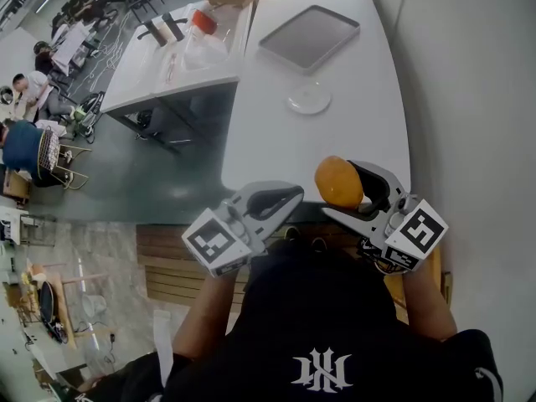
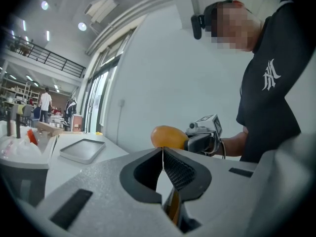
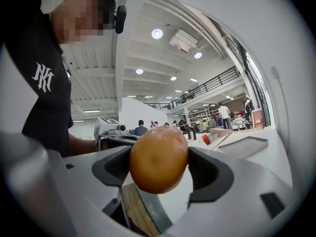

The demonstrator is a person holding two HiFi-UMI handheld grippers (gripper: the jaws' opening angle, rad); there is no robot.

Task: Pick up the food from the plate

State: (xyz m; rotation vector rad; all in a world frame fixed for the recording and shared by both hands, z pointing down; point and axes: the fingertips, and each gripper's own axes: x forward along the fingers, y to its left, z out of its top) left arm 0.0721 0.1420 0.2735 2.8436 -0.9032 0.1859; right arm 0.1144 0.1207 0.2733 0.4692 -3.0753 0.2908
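An orange, egg-shaped piece of food (image 1: 338, 182) is clamped in my right gripper (image 1: 356, 193), held in the air near the table's front edge. In the right gripper view the food (image 3: 158, 159) fills the space between both jaws. The small white plate (image 1: 308, 99) sits bare on the white table, well ahead of both grippers. My left gripper (image 1: 289, 201) hangs left of the food with its jaws pressed together and nothing between them; its own view shows the shut gripper (image 2: 162, 154) and the food (image 2: 169, 137) beyond it.
A grey tray (image 1: 309, 37) lies on the white table (image 1: 276, 132) beyond the plate. A second table (image 1: 172, 69) to the left carries bottles and boxes. A wooden bench (image 1: 172, 262) is below my left gripper. A wall runs along the right.
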